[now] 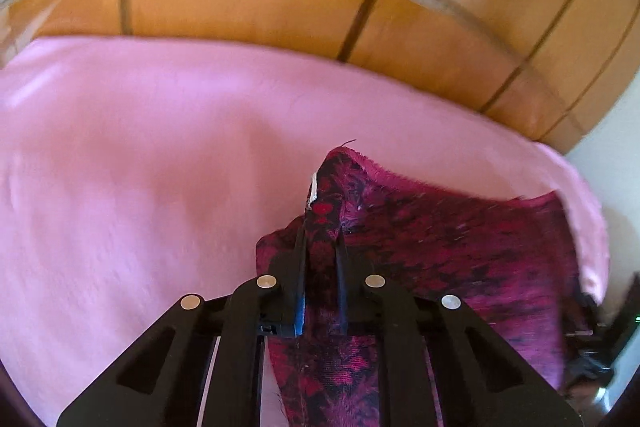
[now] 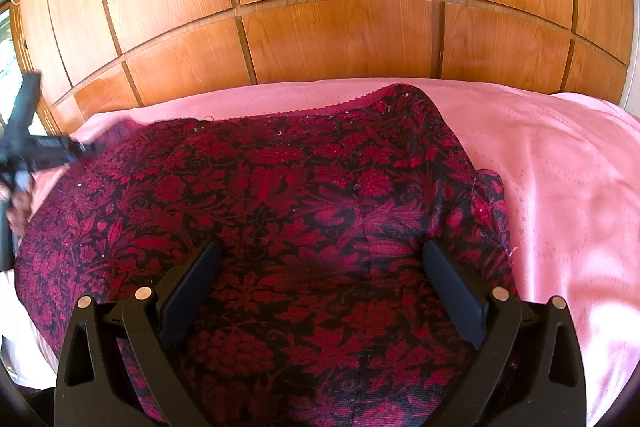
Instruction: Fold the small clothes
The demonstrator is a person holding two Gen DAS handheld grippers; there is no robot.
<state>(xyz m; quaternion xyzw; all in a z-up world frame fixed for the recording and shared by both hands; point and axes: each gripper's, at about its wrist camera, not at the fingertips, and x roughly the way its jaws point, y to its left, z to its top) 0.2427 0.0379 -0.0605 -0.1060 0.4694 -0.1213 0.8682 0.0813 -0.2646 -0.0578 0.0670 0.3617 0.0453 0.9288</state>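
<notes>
A red and black floral garment (image 2: 304, 195) lies spread on a pink bed cover (image 2: 560, 187). My right gripper (image 2: 320, 251) is open, its fingers wide apart just above the middle of the garment. My left gripper (image 1: 322, 227) is shut on a corner of the garment (image 1: 440, 247) and holds that corner raised off the pink cover (image 1: 140, 167). The left gripper also shows blurred at the left edge of the right wrist view (image 2: 32, 147), at the garment's far left corner.
A wooden panelled wardrobe (image 2: 340, 7) stands right behind the bed. The bed's edge and a pale wall (image 1: 612, 147) lie to the right in the left wrist view. Bare pink cover lies to the right of the garment.
</notes>
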